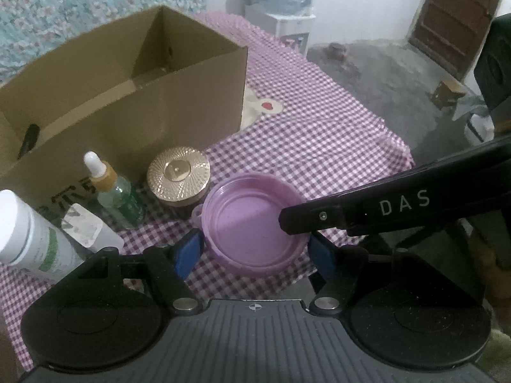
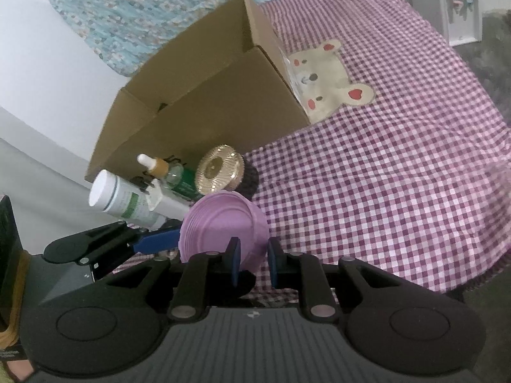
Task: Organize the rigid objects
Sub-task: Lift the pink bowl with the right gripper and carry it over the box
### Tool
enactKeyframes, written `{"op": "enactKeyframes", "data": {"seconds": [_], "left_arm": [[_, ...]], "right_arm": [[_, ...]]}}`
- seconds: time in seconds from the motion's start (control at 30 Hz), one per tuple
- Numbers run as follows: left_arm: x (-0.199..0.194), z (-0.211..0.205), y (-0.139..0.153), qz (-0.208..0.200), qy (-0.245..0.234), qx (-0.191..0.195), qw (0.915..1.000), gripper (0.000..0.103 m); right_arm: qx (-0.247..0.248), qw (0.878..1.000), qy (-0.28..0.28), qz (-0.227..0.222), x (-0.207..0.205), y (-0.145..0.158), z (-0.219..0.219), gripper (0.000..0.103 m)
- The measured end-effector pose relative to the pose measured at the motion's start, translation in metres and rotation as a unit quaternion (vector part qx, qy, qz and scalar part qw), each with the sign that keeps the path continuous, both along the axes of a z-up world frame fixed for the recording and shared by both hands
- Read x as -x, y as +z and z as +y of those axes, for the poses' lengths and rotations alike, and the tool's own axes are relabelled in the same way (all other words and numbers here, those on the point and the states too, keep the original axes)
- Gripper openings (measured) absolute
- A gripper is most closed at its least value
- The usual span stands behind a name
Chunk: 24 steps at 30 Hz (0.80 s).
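Two hand-held grippers—left (image 1: 254, 252), right (image 2: 254, 260)—grip one lid (image 1: 252, 220).

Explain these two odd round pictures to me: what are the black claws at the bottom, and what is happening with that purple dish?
No robot here: a person holds a two-fingered hand tool in each hand, each carrying a wide-angle camera looking along its fingers.

In the left tool's picture, the left gripper has blue pads either side of the round purple plastic lid, seemingly gripping it, though contact is not certain. The black arm marked DAS is the right gripper, whose own picture shows one finger inside the lid's rim and one outside.

On the purple checked tablecloth stand an open brown cardboard box, a green glass dropper bottle, a gold-lidded round jar and a white plastic tube.
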<state>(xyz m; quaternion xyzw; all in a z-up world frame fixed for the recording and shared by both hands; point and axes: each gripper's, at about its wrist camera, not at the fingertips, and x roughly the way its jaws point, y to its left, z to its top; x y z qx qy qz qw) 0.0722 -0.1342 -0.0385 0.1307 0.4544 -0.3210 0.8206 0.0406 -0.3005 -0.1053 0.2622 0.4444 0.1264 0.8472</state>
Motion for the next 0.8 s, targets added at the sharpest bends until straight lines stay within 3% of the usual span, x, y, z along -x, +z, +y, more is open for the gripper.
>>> {"op": "enactKeyframes", "data": {"seconds": [0.53, 0.8], "left_arm": [[0.032, 0.030, 0.057, -0.068, 0.032, 0.046, 0.9961, 0.071], [0.022, 0.060, 0.097, -0.126, 0.078, 0.055, 0.9875, 0.071]], "right_arm": [[0.026, 0.997, 0.005, -0.073, 0.039, 0.067, 0.025, 0.020], [0.047, 0.989, 0.046, -0.133, 0.019, 0.117, 0.058, 0.020]]}}
